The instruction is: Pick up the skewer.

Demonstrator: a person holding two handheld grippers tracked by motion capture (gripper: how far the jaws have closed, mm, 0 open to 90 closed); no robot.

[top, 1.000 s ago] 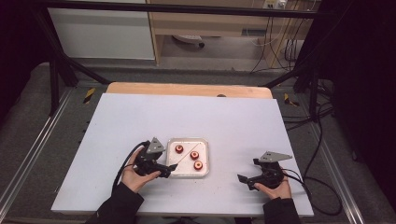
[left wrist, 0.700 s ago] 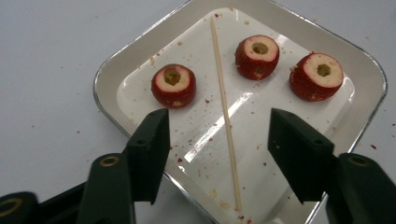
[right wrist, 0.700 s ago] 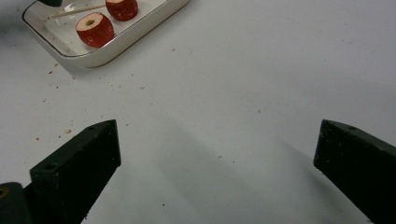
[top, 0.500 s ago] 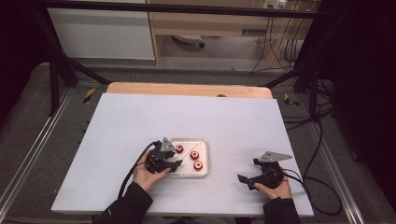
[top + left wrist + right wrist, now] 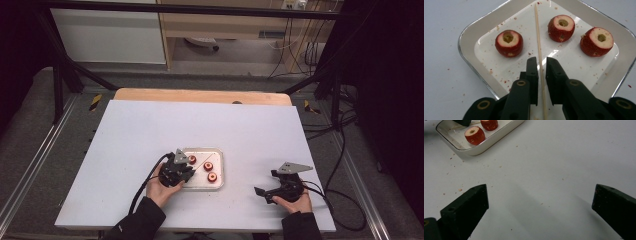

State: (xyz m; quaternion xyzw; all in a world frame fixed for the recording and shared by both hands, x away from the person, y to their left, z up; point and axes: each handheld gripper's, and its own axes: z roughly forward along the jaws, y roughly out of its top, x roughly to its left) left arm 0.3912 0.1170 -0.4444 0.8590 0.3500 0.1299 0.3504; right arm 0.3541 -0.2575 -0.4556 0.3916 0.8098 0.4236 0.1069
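Left hand-held gripper [image 5: 541, 65]: jaws have just been closing around the skewer [image 5: 538, 47]; a sliver of gap shows each side, so not yet pinched.
Skewer: flat in the tray [image 5: 469, 53], between cored fruits [image 5: 509, 43].
Right hand-held gripper [image 5: 540, 202]: wide open, empty, over the table [image 5: 564, 157].
Risk: thin stick may roll or slip out when lifted.

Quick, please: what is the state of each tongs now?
Left tongs: have just been closing around the wooden skewer; a small gap remains, no grip yet.
Right tongs: wide open, holding nothing.
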